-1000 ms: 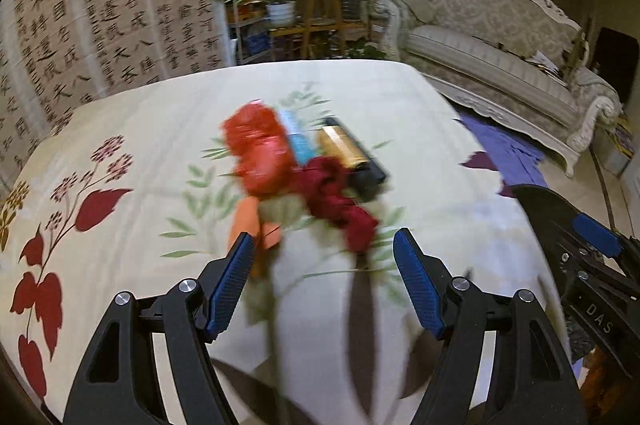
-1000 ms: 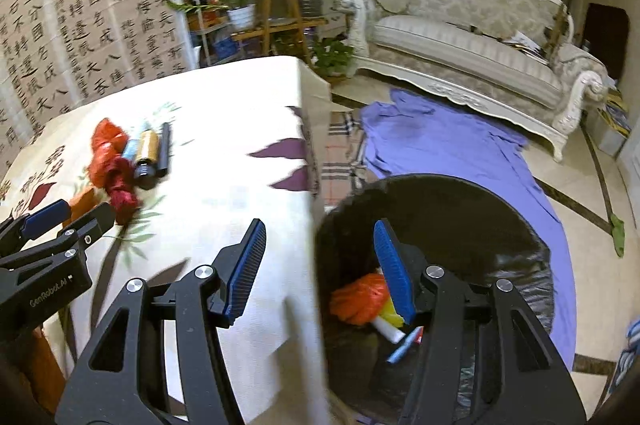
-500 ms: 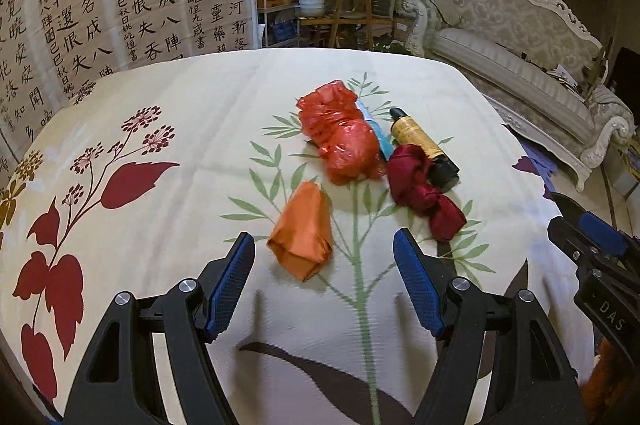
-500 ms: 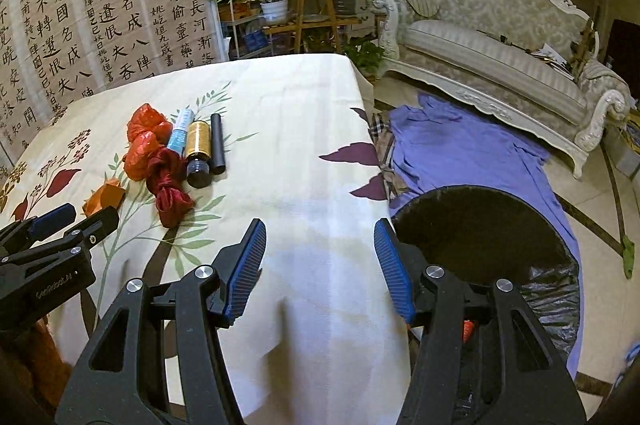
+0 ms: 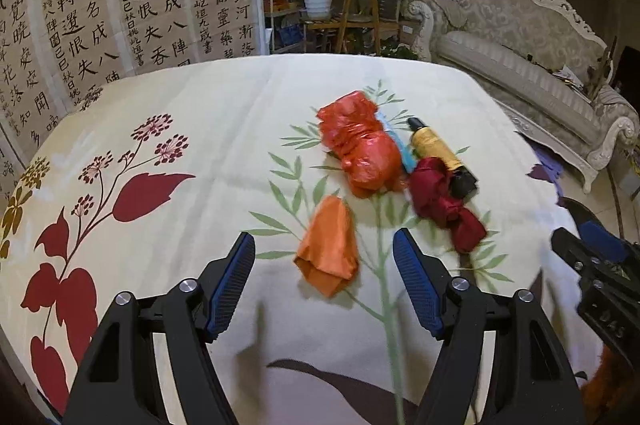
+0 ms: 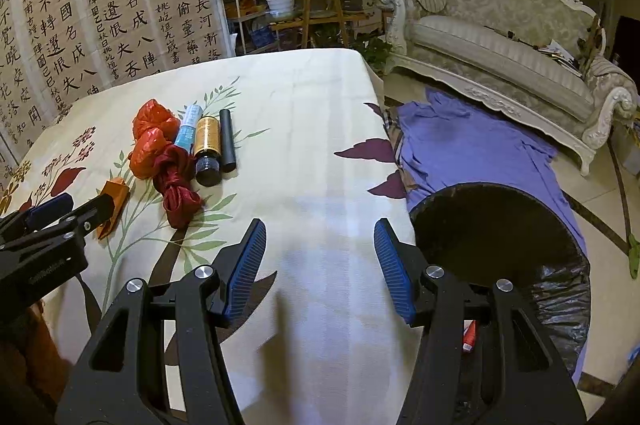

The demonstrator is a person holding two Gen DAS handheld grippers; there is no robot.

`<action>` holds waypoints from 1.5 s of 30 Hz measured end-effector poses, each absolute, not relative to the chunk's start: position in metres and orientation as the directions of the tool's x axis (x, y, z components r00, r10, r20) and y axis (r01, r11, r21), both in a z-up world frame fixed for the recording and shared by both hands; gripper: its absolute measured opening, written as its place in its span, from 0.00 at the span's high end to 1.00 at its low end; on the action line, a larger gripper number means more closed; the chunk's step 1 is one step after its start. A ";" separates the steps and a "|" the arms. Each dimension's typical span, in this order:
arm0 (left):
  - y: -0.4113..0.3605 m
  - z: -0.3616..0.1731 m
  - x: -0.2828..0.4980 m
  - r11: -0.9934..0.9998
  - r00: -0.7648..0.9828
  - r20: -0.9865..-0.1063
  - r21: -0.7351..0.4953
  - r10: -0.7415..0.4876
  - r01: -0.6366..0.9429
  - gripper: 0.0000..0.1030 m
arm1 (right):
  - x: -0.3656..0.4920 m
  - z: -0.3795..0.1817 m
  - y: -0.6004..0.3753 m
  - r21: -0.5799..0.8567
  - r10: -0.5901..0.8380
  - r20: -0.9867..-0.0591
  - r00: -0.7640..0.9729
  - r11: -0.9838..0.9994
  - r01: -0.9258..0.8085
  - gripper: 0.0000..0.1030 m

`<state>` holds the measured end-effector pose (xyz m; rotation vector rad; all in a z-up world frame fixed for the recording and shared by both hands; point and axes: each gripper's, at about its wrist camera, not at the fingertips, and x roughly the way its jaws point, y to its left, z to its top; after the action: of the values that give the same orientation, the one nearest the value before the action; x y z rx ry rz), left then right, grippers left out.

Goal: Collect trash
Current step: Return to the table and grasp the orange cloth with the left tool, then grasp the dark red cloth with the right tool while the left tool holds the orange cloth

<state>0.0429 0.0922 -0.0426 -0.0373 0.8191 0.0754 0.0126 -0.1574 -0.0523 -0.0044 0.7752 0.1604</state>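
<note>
Right wrist: bin (image 6: 520, 225) contents mostly hidden

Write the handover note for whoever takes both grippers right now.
Left gripper: open, jaws have just been closing, lined up on the orange wrapper, not yet gripping it.
Right gripper: open, empty, over bare tablecloth beside the bin.
On the table: red bag, dark red cloth, blue tube, gold bottle, black tube.
Done: some trash is already in the bin.
Left: all six pieces.
</note>
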 end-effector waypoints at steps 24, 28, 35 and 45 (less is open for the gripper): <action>0.137 -0.049 0.043 0.995 0.648 -0.761 -0.030 0.037 -0.091 0.68 | 0.025 -0.053 -0.077 0.018 0.228 -0.719 0.656 0.950 -0.311 0.47; 0.153 -0.049 0.042 0.992 0.645 -0.762 -0.027 0.057 -0.120 0.68 | 0.034 -0.057 -0.065 0.007 0.230 -0.735 0.639 0.944 -0.331 0.48; 0.164 -0.051 0.039 0.991 0.647 -0.761 -0.051 0.044 -0.127 0.68 | 0.047 -0.064 -0.046 -0.014 0.218 -0.770 0.599 0.933 -0.359 0.68; 0.164 -0.047 0.034 0.991 0.662 -0.749 -0.057 0.035 -0.118 0.68 | 0.026 -0.064 -0.050 -0.020 0.223 -0.766 0.603 0.930 -0.368 0.80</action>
<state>0.0342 0.1639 -0.0469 -0.1038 0.8437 0.0868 0.0258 -0.0497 -0.0636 -0.1824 0.8584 0.3439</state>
